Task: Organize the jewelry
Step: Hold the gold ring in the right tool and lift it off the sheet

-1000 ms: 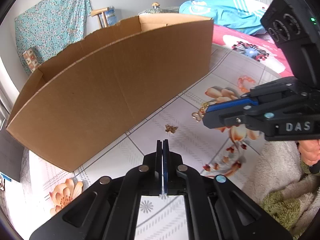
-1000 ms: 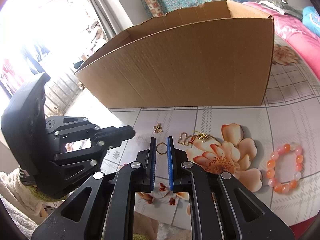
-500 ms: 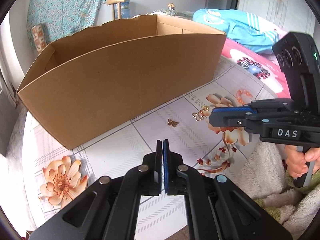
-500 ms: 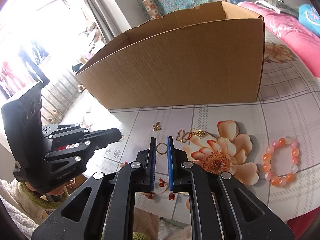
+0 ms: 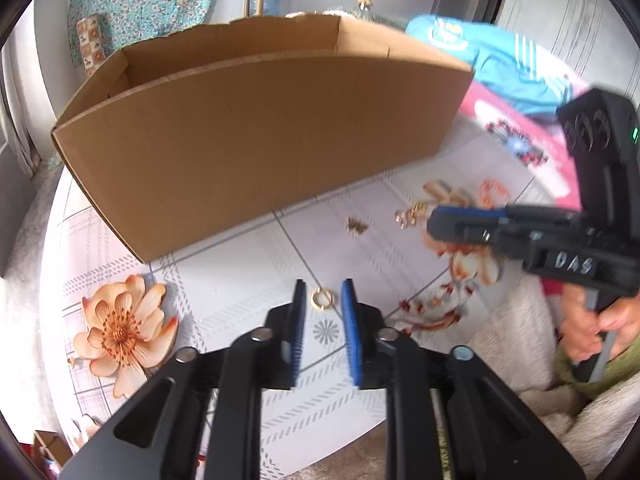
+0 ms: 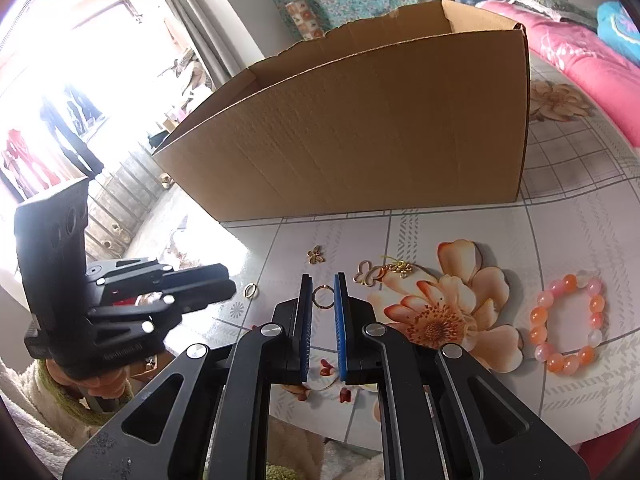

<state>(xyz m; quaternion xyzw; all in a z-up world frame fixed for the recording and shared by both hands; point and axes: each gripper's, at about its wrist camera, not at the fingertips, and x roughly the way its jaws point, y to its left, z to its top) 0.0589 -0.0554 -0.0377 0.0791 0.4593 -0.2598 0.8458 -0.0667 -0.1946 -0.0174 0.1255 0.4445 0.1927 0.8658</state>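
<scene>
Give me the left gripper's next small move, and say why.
Probably lower the left gripper a little onto the gold ring. Its jaws are opening, and the ring lies flat on the tablecloth between the fingertips, touching neither pad, so nothing is gripped yet. The open cardboard box stands just beyond.

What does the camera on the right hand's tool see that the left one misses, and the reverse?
Only the right view shows the sunlit window and the whole pink-and-orange bead bracelet. Only the left view shows the turquoise striped garment and an orange flower print near the box's end. Both share the brown cardboard box, small gold butterfly charm and floral tablecloth.
</scene>
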